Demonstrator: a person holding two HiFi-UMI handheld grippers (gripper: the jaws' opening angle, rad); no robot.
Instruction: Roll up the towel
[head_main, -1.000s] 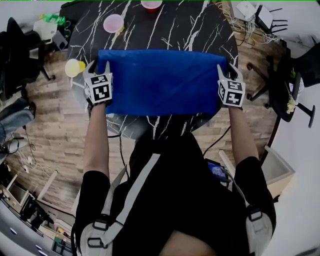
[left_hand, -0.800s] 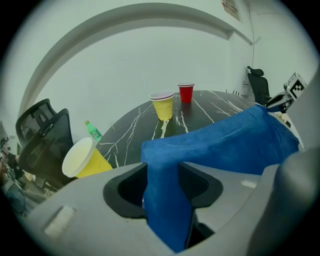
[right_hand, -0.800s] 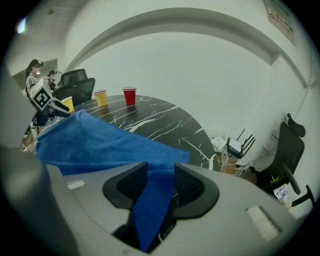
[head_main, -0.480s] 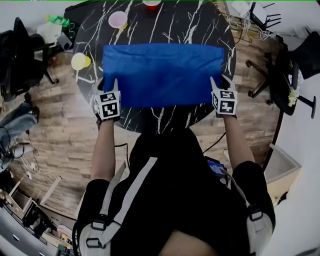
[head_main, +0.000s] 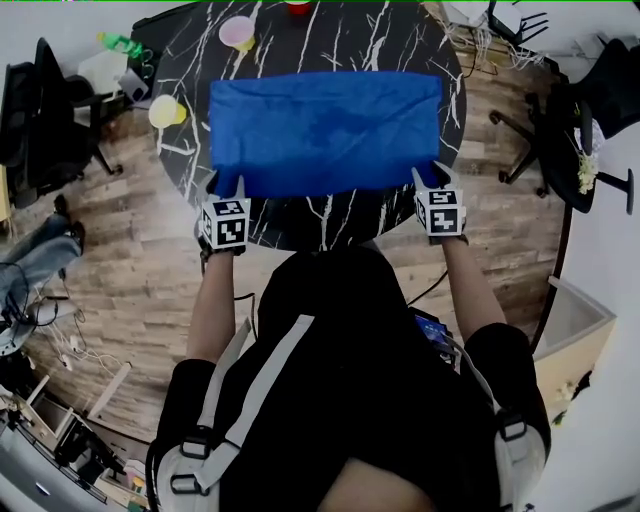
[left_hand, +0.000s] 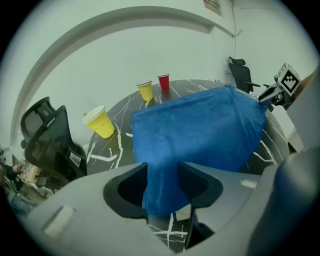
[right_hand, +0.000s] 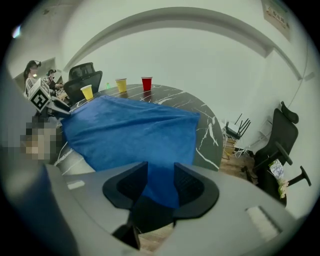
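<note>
Lying spread across the middle of the black marble bench (head_main: 330, 225), the blue towel (head_main: 325, 130) reaches almost to the bench's near edge. The left hand-held gripper (head_main: 228, 190) is clamped on the towel's near-left corner, cloth bunched between its jaws. The right hand-held gripper (head_main: 437, 177) pinches the near-right corner likewise. A yellow cup (head_main: 165, 111) stands at the bench's left rim, beside the towel.

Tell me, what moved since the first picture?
The left claw and right claw pulled back toward the person, from beside the towel's sides to its near corners, so it now stretches away from them across the table. Both stayed shut on the towel. The yellow cup and pink cup stayed put.
</note>
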